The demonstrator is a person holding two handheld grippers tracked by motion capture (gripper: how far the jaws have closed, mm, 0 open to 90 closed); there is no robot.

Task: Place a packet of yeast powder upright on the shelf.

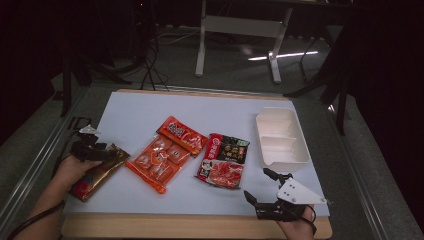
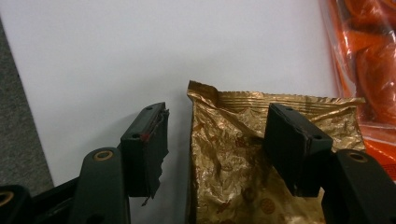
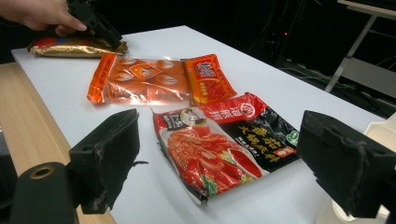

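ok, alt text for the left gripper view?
The left tool straddles the side edge of a crinkled gold foil snack packet on the white tabletop, one jaw over the foil and one over bare table, pads not yet pressing. An orange clear-plastic snack pack lies at the right edge.

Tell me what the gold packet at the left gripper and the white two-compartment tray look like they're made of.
Crinkled gold snack packet: probably metallised foil film; it creases sharply, glints, and has a ribbed heat-sealed top edge. White two-compartment tray: seemingly moulded plastic or pulp, matte, with rounded walls and a divider; which one, the look leaves open.
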